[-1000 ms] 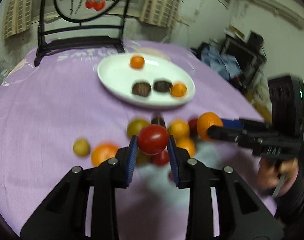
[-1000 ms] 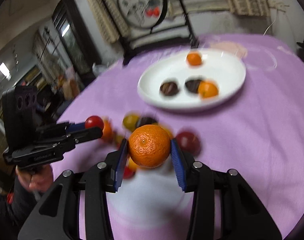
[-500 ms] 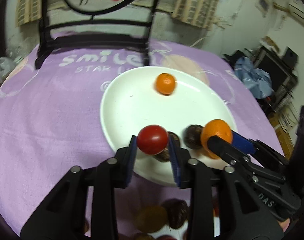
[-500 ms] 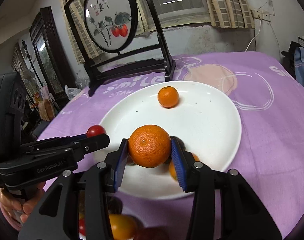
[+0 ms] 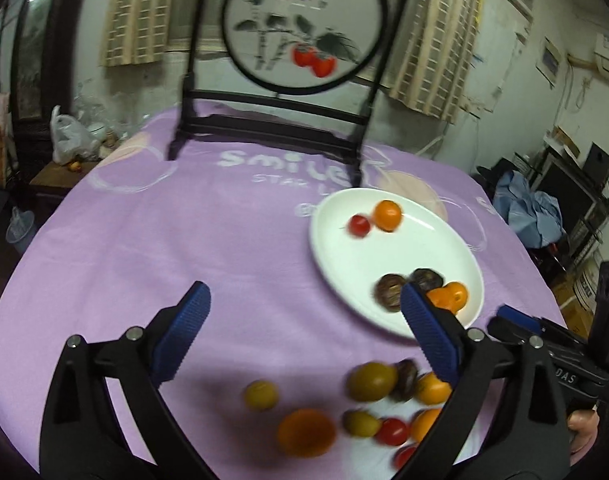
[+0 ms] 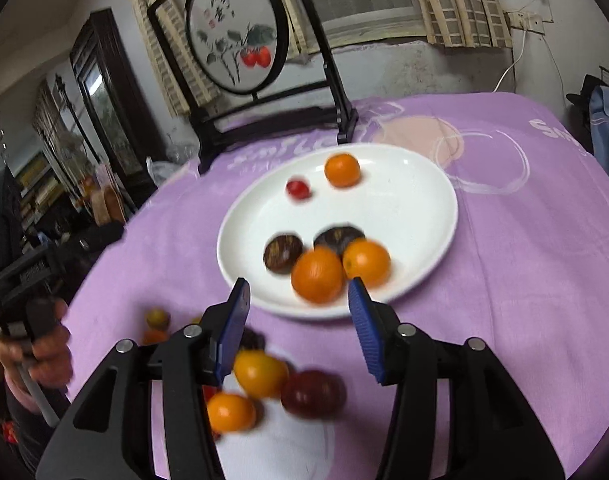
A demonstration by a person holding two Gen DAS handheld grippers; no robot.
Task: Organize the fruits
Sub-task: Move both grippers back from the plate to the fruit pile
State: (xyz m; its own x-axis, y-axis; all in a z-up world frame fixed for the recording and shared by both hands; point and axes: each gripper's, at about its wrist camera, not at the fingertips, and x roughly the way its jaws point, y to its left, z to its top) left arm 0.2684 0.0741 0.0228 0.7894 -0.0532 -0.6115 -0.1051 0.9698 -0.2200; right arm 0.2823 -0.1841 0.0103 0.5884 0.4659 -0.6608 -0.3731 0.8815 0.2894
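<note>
A: Both drops done. Left hand-held gripper (image 5: 302, 330) has just been opening; jaws stand wide, nothing between them. The cherry tomato (image 5: 359, 225) it carried a second ago sits on the white plate (image 5: 344, 264), upper part, just beside a small orange (image 5: 388, 215).

B: Right side?

A: Right hand-held gripper (image 6: 298, 322) has also been opening, part open, empty. Its mandarin (image 6: 317, 275) now lies at the plate's (image 6: 424, 216) near rim, touching another orange (image 6: 366, 262), next to two dark fruits (image 6: 282, 253). Blurred, so it may not have settled.

B: Remaining?

A: Loose pile (image 5: 368, 408) on the purple-clothed desk (image 5: 184, 248), lower centre of the left view: yellow-green, orange, red and dark pieces. Judging by that, roughly a third moved. Next call: both go back to the pile.
</note>
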